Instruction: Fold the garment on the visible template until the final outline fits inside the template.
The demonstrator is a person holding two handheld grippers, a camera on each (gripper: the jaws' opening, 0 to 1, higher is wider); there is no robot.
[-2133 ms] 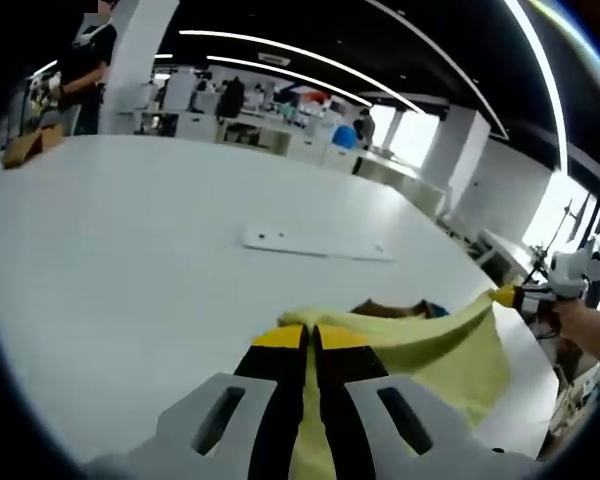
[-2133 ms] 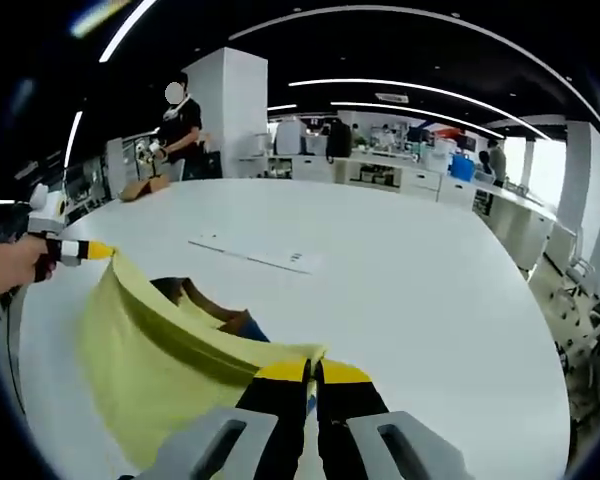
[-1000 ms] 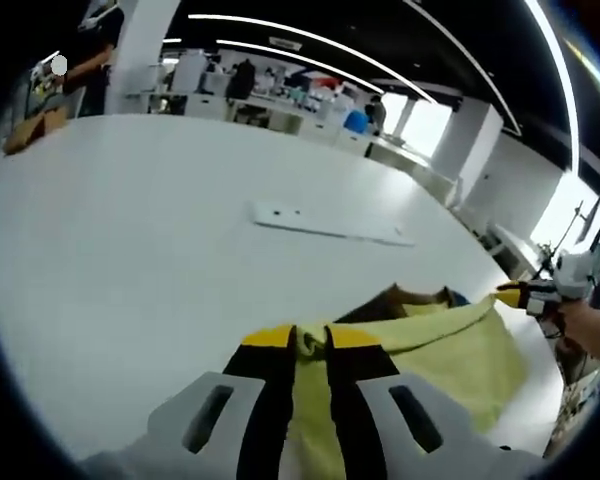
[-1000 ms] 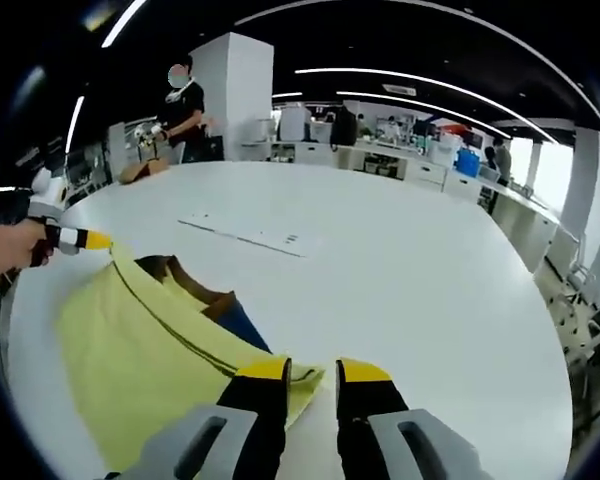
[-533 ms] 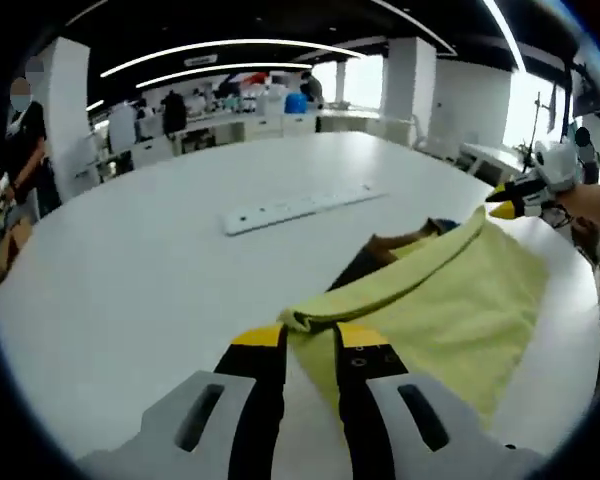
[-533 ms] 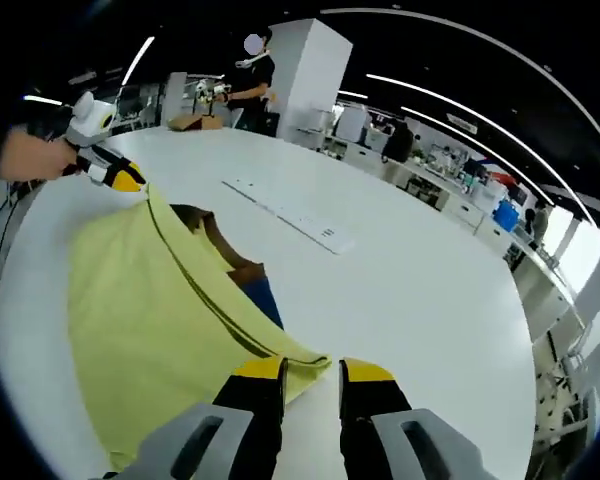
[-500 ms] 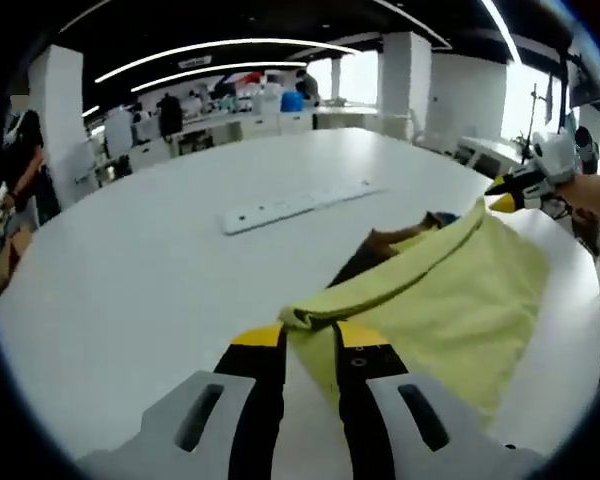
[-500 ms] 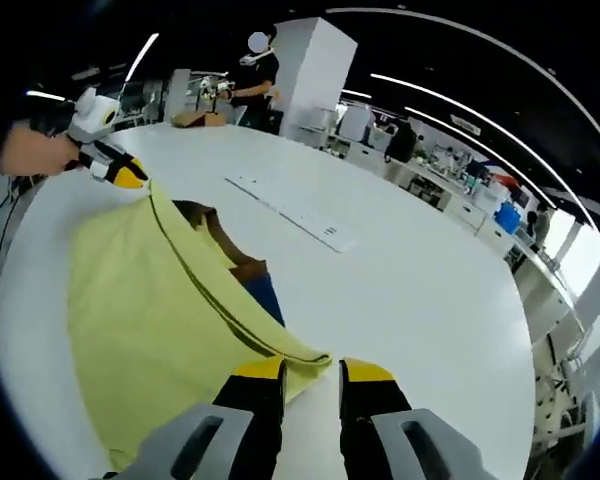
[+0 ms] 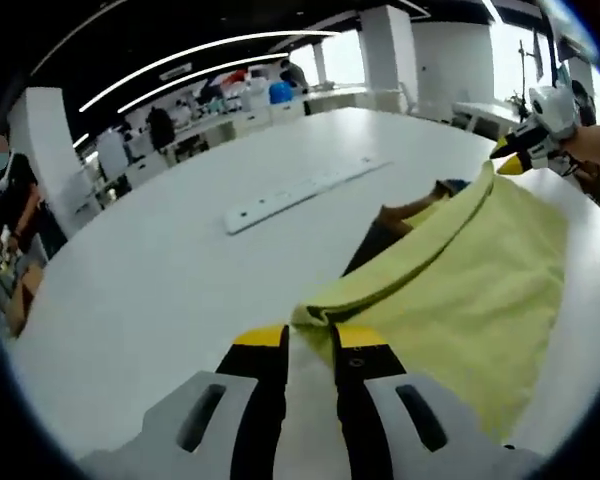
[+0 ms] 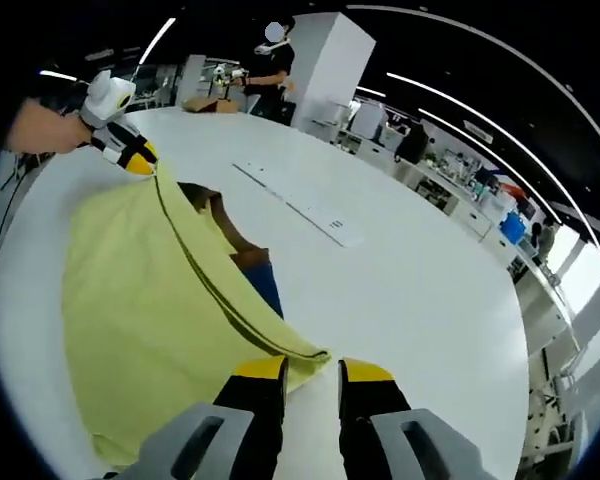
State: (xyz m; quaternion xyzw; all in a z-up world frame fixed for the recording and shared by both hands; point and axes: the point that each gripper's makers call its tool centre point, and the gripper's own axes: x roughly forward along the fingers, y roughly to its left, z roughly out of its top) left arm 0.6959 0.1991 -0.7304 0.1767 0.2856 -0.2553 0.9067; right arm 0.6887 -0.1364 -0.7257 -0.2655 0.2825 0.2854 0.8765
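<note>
**Both grippers standing at the yellow cloth's corners, fold only part done**

The left gripper [image 9: 309, 345], with its yellow-tipped black jaws rising from the bottom centre of the left gripper view, is standing with its jaws parted and a corner of the soft yellow fabric garment [image 9: 460, 290] lying just at and between the tips; it is not clenching the cloth as far as the gap shows, though whether the corner is resting on a jaw or merely beside it is hard to tell through the fisheye bend. The right gripper [image 10: 310, 372], at the bottom centre of the right gripper view, is likewise standing with jaws apart, the opposite yellow corner lying just at its left tip. Each gripper is also appearing in the other's picture: the right gripper near the upper right of the left gripper view, at the far corner of the cloth, and the left gripper near the upper left of the right gripper view.

The garment is lying on the broad white round table [image 9: 140, 250], spreading from the lower centre toward the right of the left gripper view. A dark brown and blue fabric piece [image 10: 242, 262] is peeking out from under the yellow edge. A long flat white strip [image 9: 300, 188] is lying well apart from the cloth, further up the table.

As a judgement, one fold is looking laid and let go, but the cloth is spreading wide and loose. No template outline is plainly readable under the cloth, so the fit cannot be confirmed; further folding and smoothing is likely remaining.
</note>
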